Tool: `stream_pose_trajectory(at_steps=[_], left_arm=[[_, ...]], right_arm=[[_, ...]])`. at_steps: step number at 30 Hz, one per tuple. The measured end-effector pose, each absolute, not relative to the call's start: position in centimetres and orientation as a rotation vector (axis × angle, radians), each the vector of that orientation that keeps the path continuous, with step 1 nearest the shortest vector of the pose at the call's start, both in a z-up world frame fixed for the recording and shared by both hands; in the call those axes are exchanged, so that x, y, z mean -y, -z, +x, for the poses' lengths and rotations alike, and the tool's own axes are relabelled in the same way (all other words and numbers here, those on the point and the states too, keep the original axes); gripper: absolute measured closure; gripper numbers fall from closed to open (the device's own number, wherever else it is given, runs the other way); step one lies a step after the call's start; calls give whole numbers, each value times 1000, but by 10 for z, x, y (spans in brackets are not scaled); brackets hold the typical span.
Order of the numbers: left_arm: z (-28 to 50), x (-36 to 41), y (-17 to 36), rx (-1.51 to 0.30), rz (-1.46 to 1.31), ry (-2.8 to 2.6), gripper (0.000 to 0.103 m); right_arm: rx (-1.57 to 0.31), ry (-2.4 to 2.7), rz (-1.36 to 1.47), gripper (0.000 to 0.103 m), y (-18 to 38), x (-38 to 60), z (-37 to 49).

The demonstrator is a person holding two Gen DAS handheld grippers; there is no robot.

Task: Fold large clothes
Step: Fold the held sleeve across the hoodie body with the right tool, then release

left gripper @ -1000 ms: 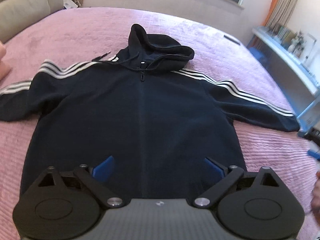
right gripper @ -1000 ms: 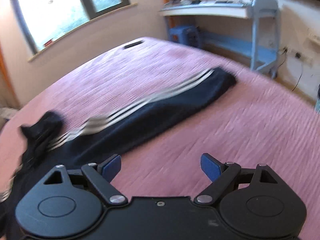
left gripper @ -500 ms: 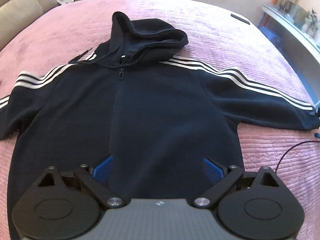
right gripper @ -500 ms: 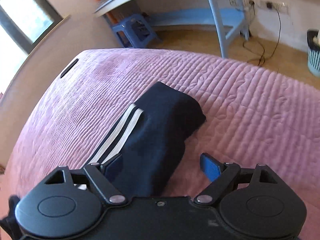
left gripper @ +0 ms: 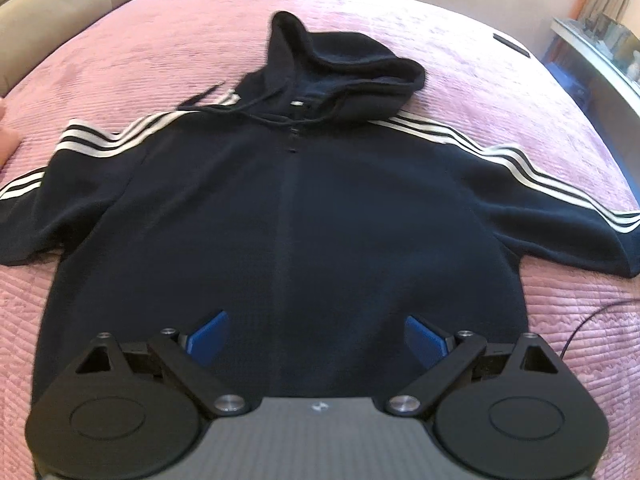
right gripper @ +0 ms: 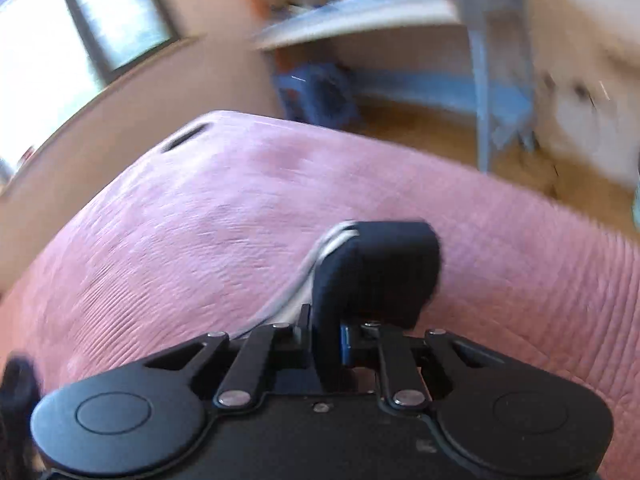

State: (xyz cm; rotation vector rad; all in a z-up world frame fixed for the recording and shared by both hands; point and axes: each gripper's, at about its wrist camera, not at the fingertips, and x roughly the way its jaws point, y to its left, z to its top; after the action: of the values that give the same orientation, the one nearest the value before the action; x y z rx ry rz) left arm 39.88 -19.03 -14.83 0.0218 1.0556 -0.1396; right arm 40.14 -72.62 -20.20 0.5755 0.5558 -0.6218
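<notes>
A dark navy hoodie (left gripper: 288,216) with white shoulder stripes lies spread face up on the pink bed (left gripper: 500,92), hood (left gripper: 340,64) toward the far side. My left gripper (left gripper: 316,340) hovers open over the hoodie's lower hem, blue pads wide apart with nothing between them. In the right wrist view my right gripper (right gripper: 326,340) is closing its jaws on the end of the hoodie's striped sleeve (right gripper: 380,268). The cuff sticks up past the fingers, the cloth pinched between the pads. The view is blurred by motion.
A dark flat object (right gripper: 186,138) lies near the far corner of the bed. Past the bed stand a light blue desk (right gripper: 480,40) and a blue stool (right gripper: 316,92) on a wooden floor. A beige headboard (left gripper: 60,8) is at the left. A thin cable (left gripper: 592,316) lies at the right.
My right gripper came in over the sleeve end and closed on the cuff, having stood wide open. My left gripper moved closer over the hoodie's hem and stays open.
</notes>
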Motion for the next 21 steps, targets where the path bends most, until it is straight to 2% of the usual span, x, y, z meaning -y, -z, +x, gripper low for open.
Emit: stream_pose_trajectory(at_steps=[4, 8, 14, 16, 17, 18, 21], left_arm=[[401, 149, 145, -1055, -13, 123, 8], [407, 98, 137, -1052, -42, 94, 10], [430, 18, 131, -1022, -50, 24, 10], [438, -8, 133, -1018, -63, -2, 9], [442, -18, 134, -1016, -63, -12, 9], [446, -27, 135, -1015, -58, -19, 9], [459, -51, 143, -1014, -42, -37, 9]], right_arm=[[-502, 490, 397, 86, 148, 614, 423], [-454, 335, 343, 86, 106, 495, 454], [-458, 90, 294, 85, 88, 314, 507], [-542, -34, 262, 66, 98, 252, 526], [-585, -95, 238, 38, 106, 226, 531], [-619, -142, 204, 35, 114, 203, 532], [-713, -199, 87, 37, 139, 161, 520]])
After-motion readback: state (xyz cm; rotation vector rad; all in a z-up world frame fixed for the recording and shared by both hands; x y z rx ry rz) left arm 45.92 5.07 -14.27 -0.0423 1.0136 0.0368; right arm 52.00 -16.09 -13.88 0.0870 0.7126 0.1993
